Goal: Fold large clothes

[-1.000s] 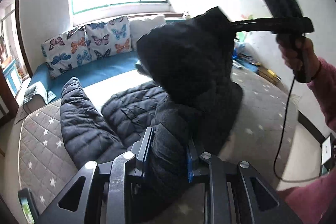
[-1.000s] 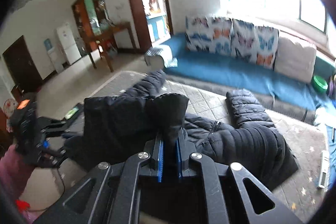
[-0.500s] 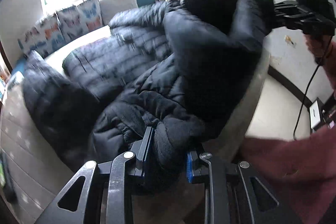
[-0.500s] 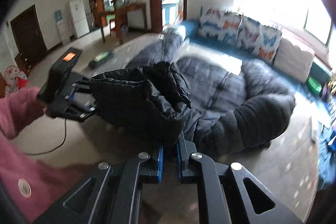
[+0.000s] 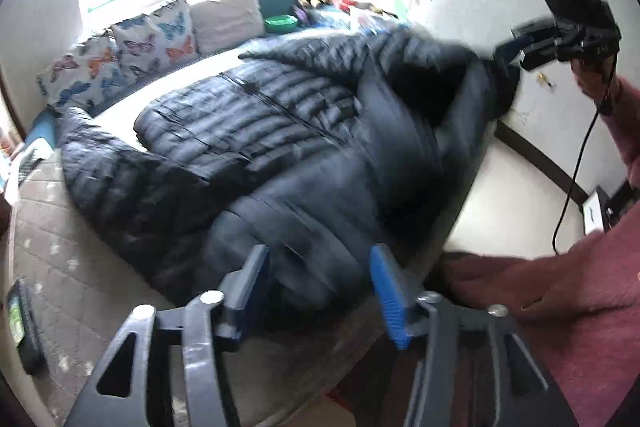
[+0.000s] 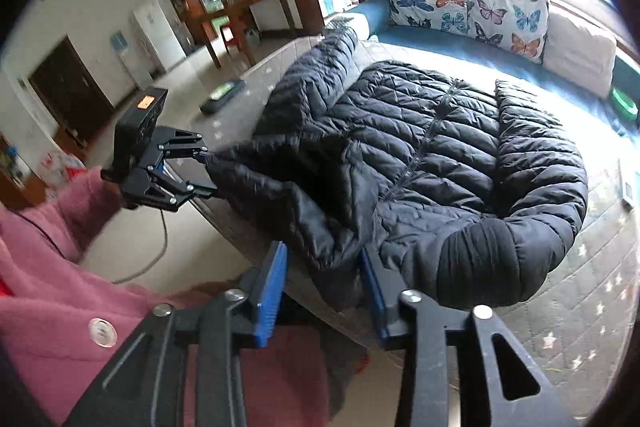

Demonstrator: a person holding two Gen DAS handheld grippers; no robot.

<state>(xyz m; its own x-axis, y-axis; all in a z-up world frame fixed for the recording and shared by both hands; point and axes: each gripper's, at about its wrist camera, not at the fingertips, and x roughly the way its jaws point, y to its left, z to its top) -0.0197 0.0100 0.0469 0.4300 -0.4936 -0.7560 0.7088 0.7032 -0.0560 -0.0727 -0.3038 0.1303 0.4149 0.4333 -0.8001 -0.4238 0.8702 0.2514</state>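
Jacket point(image 6: 432, 163) lies spread zipper-up across the quilted mat point(image 6: 580, 311), its hem at the near edge. Left gripper point(image 5: 316, 291) has its jaws spread wide, hem between them but not pinched. Right gripper point(image 6: 324, 283) is likewise released, blue pads point(image 6: 272, 291) apart around the hem. Butterfly cushions point(image 6: 468, 3) line the blue sofa point(image 6: 420, 39) behind.

We see a big bed w/ a grey quilted cover point(image 6: 580, 311) w/ small white stars on it. 1 big black puffy jacket point(image 6: 432, 155) lies spread out on top, zip side up, w/ 1 sleeve curled round near the edge. A flat dark thing w/ a green screen point(image 6: 222, 94) lies on the bed's far side, well apart from the jacket.
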